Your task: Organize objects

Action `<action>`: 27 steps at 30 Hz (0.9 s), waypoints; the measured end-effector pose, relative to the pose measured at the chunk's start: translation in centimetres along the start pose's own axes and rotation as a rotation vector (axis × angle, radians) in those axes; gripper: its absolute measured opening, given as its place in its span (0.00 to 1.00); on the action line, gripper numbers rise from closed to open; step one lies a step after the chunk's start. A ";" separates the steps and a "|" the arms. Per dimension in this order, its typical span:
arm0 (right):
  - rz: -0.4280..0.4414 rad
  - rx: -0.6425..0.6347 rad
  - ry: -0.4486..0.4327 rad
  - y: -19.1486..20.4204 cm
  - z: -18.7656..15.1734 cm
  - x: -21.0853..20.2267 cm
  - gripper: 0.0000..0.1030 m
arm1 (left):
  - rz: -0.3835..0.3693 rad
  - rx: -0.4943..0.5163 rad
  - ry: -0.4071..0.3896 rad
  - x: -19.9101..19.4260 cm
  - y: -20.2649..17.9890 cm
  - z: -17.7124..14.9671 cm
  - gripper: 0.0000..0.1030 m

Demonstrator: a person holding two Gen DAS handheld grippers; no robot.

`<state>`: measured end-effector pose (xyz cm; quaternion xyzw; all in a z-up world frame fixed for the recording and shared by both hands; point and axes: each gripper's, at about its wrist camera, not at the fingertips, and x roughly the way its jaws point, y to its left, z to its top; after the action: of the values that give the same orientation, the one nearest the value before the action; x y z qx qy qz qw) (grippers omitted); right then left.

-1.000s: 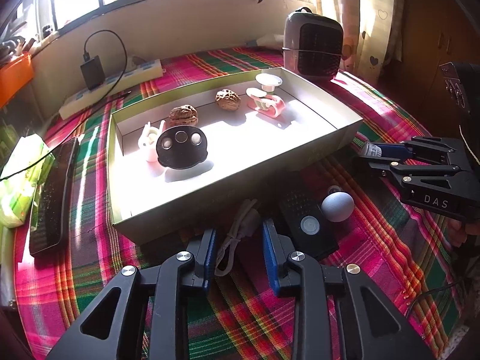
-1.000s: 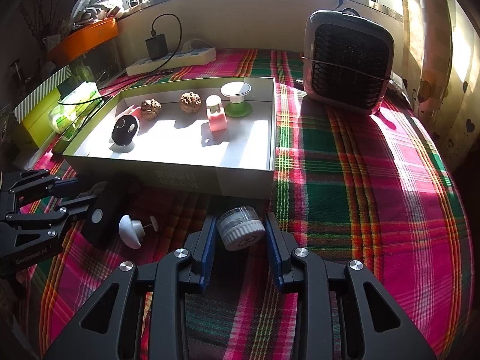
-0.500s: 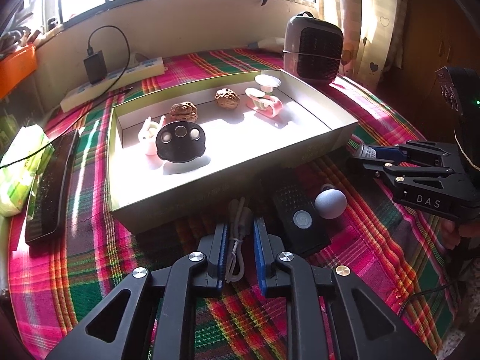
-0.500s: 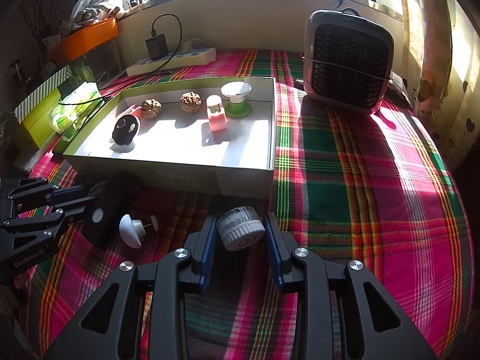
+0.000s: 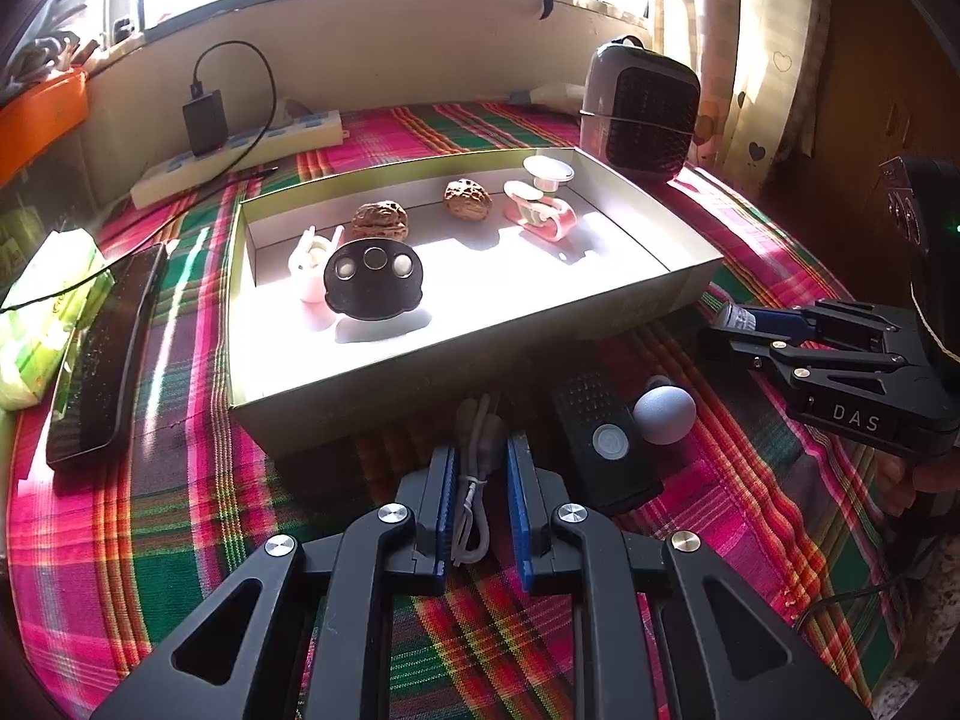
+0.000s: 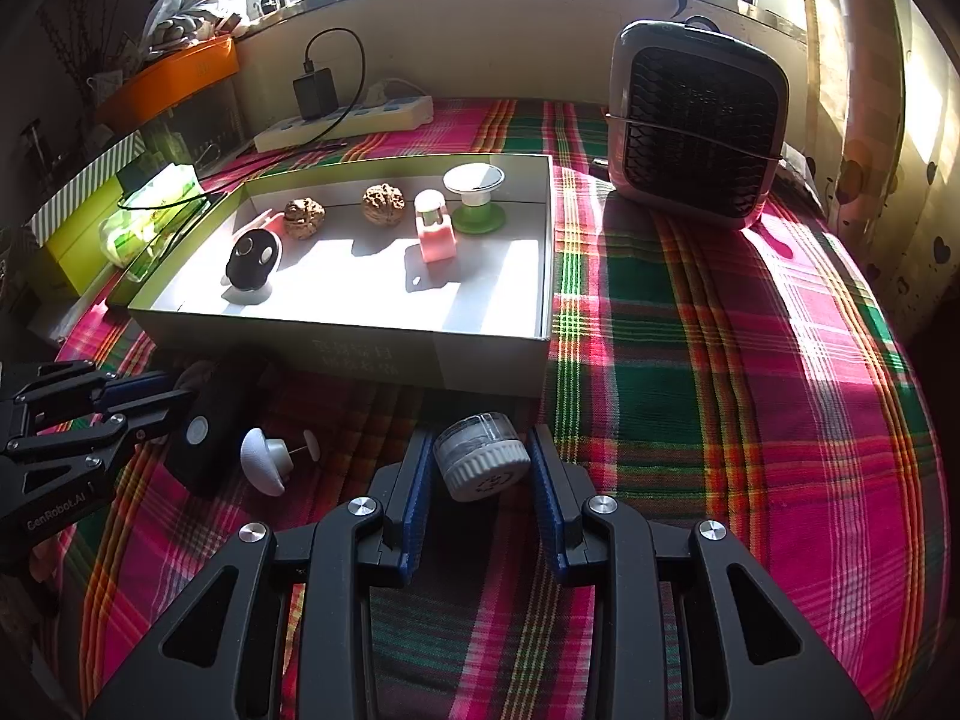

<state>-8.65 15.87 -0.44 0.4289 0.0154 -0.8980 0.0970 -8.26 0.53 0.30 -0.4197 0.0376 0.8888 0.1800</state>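
Observation:
My left gripper [image 5: 480,456] is shut on a coiled grey cable [image 5: 474,480] lying on the plaid cloth just in front of the open shallow box [image 5: 468,360]. In the right wrist view my right gripper [image 6: 480,444] is shut on a small clear jar with a white lid [image 6: 480,462], tilted, near the box's front wall [image 6: 360,354]. Between the two grippers lie a black remote-like device [image 5: 603,438] and a pale mushroom-shaped knob [image 5: 663,414]. Inside the box sit two walnuts [image 6: 384,204], a black disc-shaped gadget [image 6: 252,258], a pink item [image 6: 435,234] and a white cup on a green base [image 6: 477,198].
A grey fan heater [image 6: 696,126] stands at the back right. A power strip with a charger [image 6: 342,123] runs along the back wall. A dark phone [image 5: 105,354] and a green tissue pack [image 5: 48,324] lie left of the box. The table edge is at the lower right.
My left gripper's jaws have come together on the grey cable, which lay loose between them before. The right gripper and its jar have stayed put.

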 end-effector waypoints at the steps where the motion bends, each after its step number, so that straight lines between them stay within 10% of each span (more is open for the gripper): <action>1: 0.000 -0.001 0.000 0.0 0.0 0.0 0.31 | 0.003 -0.004 -0.001 0.0 0.1 0.0 0.14; 27: 0.015 0.002 -0.008 0.3 -0.1 -0.4 0.31 | -0.004 -0.048 -0.007 -0.4 0.6 -0.2 0.14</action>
<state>-8.24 15.63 -0.16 0.4253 0.0109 -0.8991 0.1032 -8.10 -0.24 0.45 -0.4209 0.0146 0.8906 0.1716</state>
